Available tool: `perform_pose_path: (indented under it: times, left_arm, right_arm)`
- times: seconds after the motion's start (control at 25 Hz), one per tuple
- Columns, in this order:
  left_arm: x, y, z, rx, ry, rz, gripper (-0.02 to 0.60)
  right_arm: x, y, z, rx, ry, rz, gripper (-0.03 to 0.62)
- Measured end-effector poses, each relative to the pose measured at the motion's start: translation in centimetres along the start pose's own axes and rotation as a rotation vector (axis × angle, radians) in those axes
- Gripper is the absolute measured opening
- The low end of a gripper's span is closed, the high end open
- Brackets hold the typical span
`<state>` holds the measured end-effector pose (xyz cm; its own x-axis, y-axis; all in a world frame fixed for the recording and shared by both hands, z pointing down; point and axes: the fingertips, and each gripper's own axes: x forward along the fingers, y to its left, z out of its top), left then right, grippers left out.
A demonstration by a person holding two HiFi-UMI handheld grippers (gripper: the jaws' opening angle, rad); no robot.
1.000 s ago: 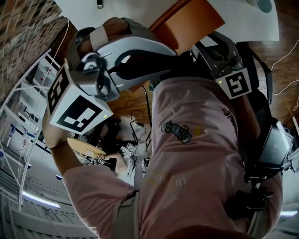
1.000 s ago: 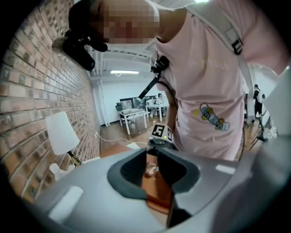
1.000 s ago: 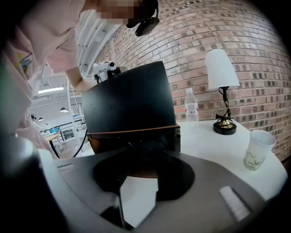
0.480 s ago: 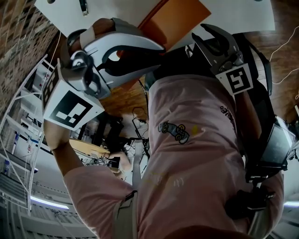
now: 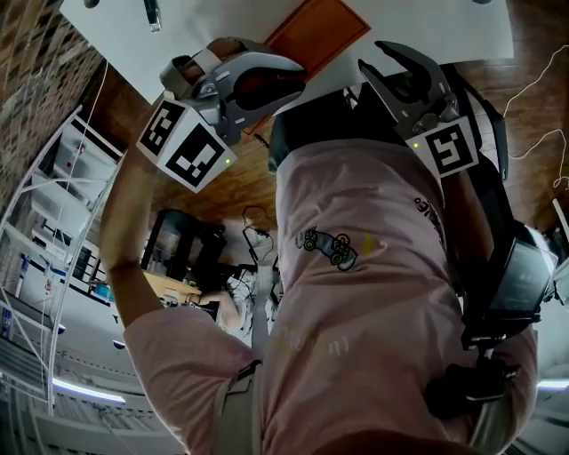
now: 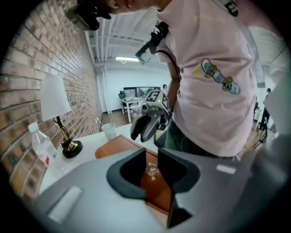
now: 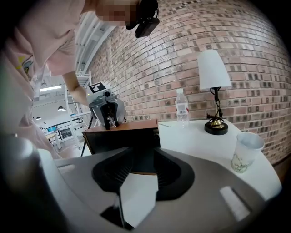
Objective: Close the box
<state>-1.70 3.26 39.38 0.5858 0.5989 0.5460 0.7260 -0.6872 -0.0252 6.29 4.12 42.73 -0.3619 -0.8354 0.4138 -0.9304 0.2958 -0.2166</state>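
Note:
The brown box (image 5: 317, 34) stands on the white table (image 5: 436, 25); its lid (image 7: 122, 125) lies down flat over the dark sides. My left gripper (image 5: 295, 76) sits on the lid's near end, and its own view shows the brown lid (image 6: 154, 189) right under the jaws. Those jaws (image 6: 152, 160) have just eased open a hair and are still as good as shut, with nothing between them. My right gripper (image 5: 391, 51) is shut and empty, hanging beside the box's right side; it looks at the box (image 7: 136, 144) from close by, with the left gripper (image 7: 109, 121) beyond.
Along the brick wall stand a lamp (image 7: 213, 82), a plastic bottle (image 7: 182, 108) and a paper cup (image 7: 244, 152). The same lamp (image 6: 57, 102), bottle (image 6: 42, 146) and cup (image 6: 109, 131) show behind the box. My body and a shelf rack (image 5: 53, 231) fill the foreground.
My left gripper has come down and away from the head camera onto the box. The orange-brown lid, raised and large before, now lies lower and flatter. The right gripper has barely shifted.

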Motion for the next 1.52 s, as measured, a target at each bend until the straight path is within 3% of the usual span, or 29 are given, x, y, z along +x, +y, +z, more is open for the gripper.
perform_pose_path:
  times: [0.04, 0.08, 0.12, 0.16, 0.2, 0.24, 0.32, 0.4, 0.48, 0.52, 0.6, 0.68, 0.88, 1.08, 1.2, 1.28, 1.52]
  left_arm:
    - [-0.2, 0.0, 0.2, -0.016, -0.003, 0.007, 0.084]
    - [-0.5, 0.2, 0.9, -0.055, -0.03, 0.019, 0.074]
    - [-1.0, 0.5, 1.9, -0.11, -0.069, 0.035, 0.14]
    - [-1.7, 0.9, 3.0, -0.159, -0.104, 0.058, 0.277]
    - [-2.7, 1.6, 4.2, -0.19, -0.129, 0.099, 0.338]
    - [-4.2, 2.4, 5.5, -0.21, -0.157, 0.169, 0.332]
    - [-8.5, 4.4, 8.4, -0.286, -0.293, 0.41, 0.234]
    - [-14.3, 5.2, 11.7, -0.386, -0.511, 0.721, 0.225]
    - [-18.8, 4.0, 14.2, -0.416, -0.663, 1.001, 0.225]
    - [-20.1, 3.0, 15.2, -0.41, -0.711, 1.113, 0.224]
    - [-21.2, 0.6, 17.1, -0.392, -0.79, 1.281, 0.219]
    - [-21.5, -2.4, 18.4, -0.383, -0.843, 1.38, 0.216]
    - [-23.8, -10.5, 17.6, -0.338, -0.839, 1.519, 0.173]
    - [-26.5, -14.3, 17.0, -0.314, -0.835, 1.741, 0.163]
    - [-27.3, -15.9, 15.2, -0.355, -0.74, 1.952, 0.142]
    - [-27.1, -16.3, 14.5, -0.373, -0.674, 2.04, 0.133]
    - [-25.9, -15.2, 14.6, -0.385, -0.657, 1.998, 0.133]
  right_arm:
    - [0.1, 0.2, 0.2, 0.002, -0.004, 0.019, 0.141]
    - [0.3, 0.5, 0.3, 0.005, -0.006, 0.049, 0.234]
    - [0.6, 1.1, 0.6, 0.009, -0.005, 0.089, 0.401]
    - [0.8, 1.8, 0.8, 0.004, -0.004, 0.132, 0.422]
    - [1.0, 2.4, 1.2, -0.015, -0.004, 0.168, 0.422]
    - [1.0, 2.9, 1.8, -0.041, -0.009, 0.19, 0.422]
    - [0.5, 3.2, 4.0, -0.074, -0.053, 0.202, 0.422]
    - [-0.7, 3.5, 7.0, -0.066, -0.129, 0.195, 0.422]
    - [-1.6, 4.1, 9.7, -0.074, -0.186, 0.206, 0.428]
    - [-1.7, 4.4, 10.7, -0.094, -0.199, 0.225, 0.484]
    - [-1.4, 4.8, 12.4, -0.138, -0.217, 0.261, 0.515]
    - [-1.2, 5.8, 13.5, -0.162, -0.233, 0.288, 0.515]
    - [1.2, 10.2, 14.1, -0.269, -0.246, 0.282, 0.503]
    - [2.6, 11.3, 15.6, -0.36, -0.292, 0.289, 0.477]
    - [2.9, 11.5, 16.5, -0.366, -0.31, 0.27, 0.424]
    - [3.0, 11.4, 16.9, -0.377, -0.328, 0.256, 0.407]
    - [3.3, 12.4, 17.3, -0.426, -0.328, 0.267, 0.407]
